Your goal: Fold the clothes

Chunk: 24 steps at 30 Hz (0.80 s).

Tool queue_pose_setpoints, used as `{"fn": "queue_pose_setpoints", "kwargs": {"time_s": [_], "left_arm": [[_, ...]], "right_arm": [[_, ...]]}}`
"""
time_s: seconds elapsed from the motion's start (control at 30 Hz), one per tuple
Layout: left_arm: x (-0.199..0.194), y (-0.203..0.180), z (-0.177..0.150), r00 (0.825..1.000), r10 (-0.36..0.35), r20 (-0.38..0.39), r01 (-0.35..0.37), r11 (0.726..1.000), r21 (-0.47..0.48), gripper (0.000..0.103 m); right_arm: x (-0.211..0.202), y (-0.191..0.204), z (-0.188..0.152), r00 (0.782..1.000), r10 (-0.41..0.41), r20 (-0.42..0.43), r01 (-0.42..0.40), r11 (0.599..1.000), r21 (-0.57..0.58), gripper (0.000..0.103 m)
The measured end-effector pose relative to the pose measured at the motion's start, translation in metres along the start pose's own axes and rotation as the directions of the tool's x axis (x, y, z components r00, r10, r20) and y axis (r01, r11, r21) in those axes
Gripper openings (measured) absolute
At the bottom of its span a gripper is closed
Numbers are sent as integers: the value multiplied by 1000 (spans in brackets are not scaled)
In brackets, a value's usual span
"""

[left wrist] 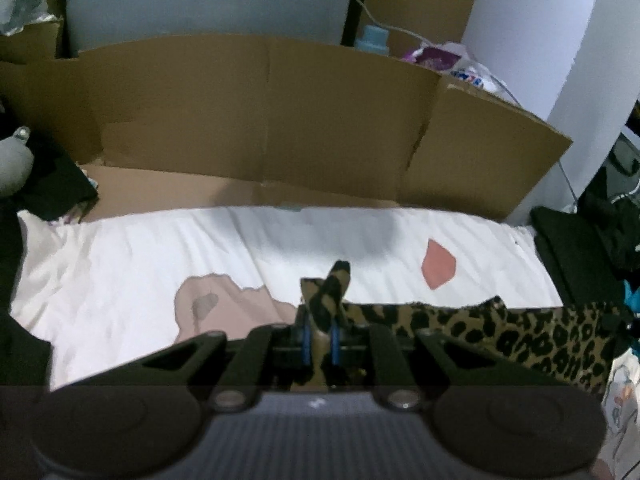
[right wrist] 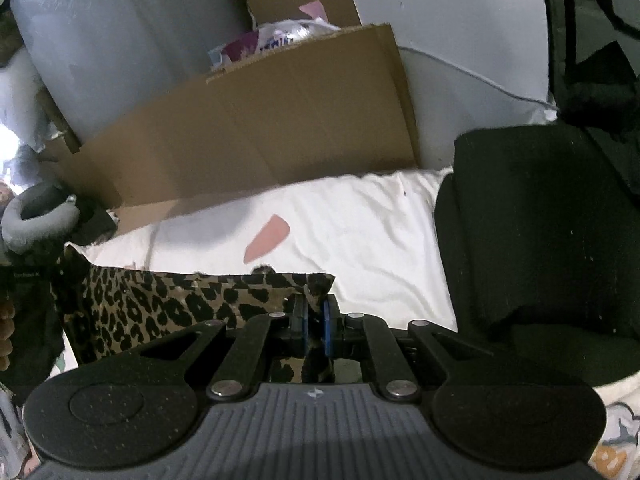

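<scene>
Leopard-print garment (left wrist: pixel 500 332): tan cloth with black spots, hung as a taut band between the two grippers, raised clear of the white sheet beyond it.
Left gripper (left wrist: pixel 320 334): both blue-edged pads pressed together on one corner of the leopard-print garment; a pointed tip of cloth sticks up past the fingertips, and the rest runs off to the right of the left wrist view.
Right gripper (right wrist: pixel 315 320): jaws closed on the opposite corner of the same garment; in the right wrist view the cloth spreads away to the left and a fold of it hangs under the fingers.
Person's hand: fingertips (right wrist: pixel 6 330) visible at the far left edge of the right wrist view, beside the garment's far end; detail too small to report further.
White sheet (left wrist: pixel 132 264): wrinkled bed covering behind and below the garment, carrying a pink patch (left wrist: pixel 438 264) and a pale pink print (left wrist: pixel 224 308).
Black item (right wrist: pixel 536 232): large dark bulk lying on the sheet to the right of the right gripper; kind cannot be told.
Grey ring-shaped object (right wrist: pixel 38 216): sits at the left end of the sheet, near dark cloth.
Cardboard (left wrist: pixel 256 120): brown flattened box standing upright along the far edge of the sheet.
Background: pale wall (left wrist: pixel 208 0) behind the cardboard; a blue-capped bottle (left wrist: pixel 374 40) and printed plastic packaging (left wrist: pixel 444 58) show above its top edge.
</scene>
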State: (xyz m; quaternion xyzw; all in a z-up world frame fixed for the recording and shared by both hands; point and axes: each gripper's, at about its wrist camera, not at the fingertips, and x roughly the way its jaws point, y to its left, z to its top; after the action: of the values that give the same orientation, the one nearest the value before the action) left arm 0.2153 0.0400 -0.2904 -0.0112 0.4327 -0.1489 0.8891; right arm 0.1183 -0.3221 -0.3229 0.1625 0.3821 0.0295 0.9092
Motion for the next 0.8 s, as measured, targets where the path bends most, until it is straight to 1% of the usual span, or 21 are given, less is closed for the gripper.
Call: {"fn": "queue_pose_setpoints", "kwargs": {"time_s": [0.17, 0.37, 0.5, 0.67, 0.8], "left_arm": [[9, 3, 4, 1000, 5, 5, -5, 1000, -11, 10], [37, 13, 8, 1000, 11, -26, -12, 998, -55, 10], [53, 8, 6, 999, 23, -26, -23, 1000, -7, 10], [70, 8, 4, 998, 23, -53, -23, 1000, 4, 10], [76, 14, 3, 998, 31, -61, -32, 999, -15, 10]], "right_arm": [[13, 0, 7, 1000, -4, -2, 4, 1000, 3, 5], [39, -2, 16, 999, -12, -34, 12, 1000, -2, 5], [61, -8, 17, 997, -31, -72, 30, 999, -11, 5], [77, -17, 18, 993, -38, -113, 38, 999, 1, 5], [84, -16, 20, 993, -36, -116, 37, 999, -1, 5]]}}
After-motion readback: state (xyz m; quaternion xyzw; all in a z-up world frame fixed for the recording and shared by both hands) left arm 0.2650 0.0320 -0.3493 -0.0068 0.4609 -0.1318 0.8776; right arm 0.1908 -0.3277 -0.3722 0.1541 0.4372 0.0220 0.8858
